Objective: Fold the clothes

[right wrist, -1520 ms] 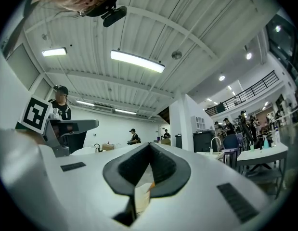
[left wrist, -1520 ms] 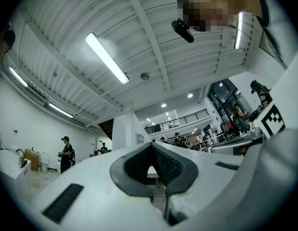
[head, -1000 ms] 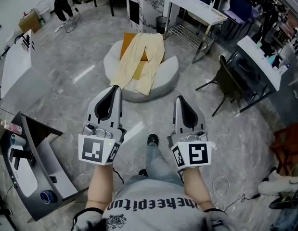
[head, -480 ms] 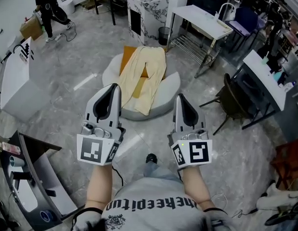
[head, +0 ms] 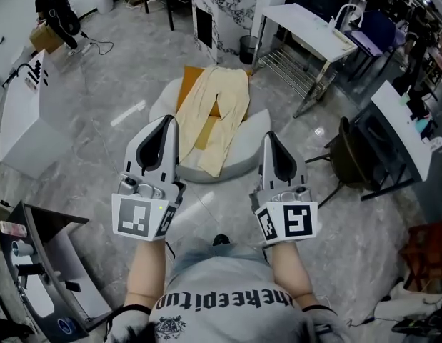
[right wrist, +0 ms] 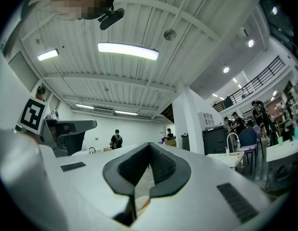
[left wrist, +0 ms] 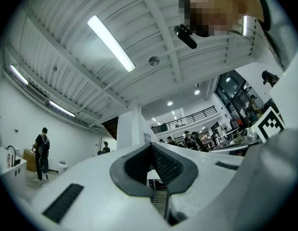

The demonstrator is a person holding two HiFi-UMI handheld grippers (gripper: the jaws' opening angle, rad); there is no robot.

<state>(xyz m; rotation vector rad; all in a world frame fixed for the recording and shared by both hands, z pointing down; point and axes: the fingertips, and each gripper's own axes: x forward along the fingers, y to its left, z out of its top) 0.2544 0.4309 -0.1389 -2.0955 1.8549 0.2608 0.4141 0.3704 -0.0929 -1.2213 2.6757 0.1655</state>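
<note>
Pale yellow trousers (head: 219, 116) lie spread lengthwise over a round white pouf (head: 253, 145) on the floor, with an orange cushion (head: 188, 86) under their far left part. Both grippers are held up in front of the person, short of the pouf and not touching it. The left gripper (head: 168, 121) is shut and holds nothing; its tip points at the pouf's left side. The right gripper (head: 269, 138) is also shut and holds nothing, near the pouf's right edge. In the left gripper view the left gripper's jaws (left wrist: 151, 147) meet, as do the right gripper's (right wrist: 149, 146) in its own view.
A white table (head: 313, 27) and a marble-patterned cabinet (head: 221, 6) stand behind the pouf. A black chair (head: 356, 159) and a white desk (head: 413, 131) are at the right. A white counter (head: 24, 116) and a grey machine (head: 53, 256) are at the left. A person (head: 55, 9) stands far left.
The view has crept forward, so the pouf and trousers sit nearer the gripper tips. The far person has walked left. Both grippers stay shut and level.
</note>
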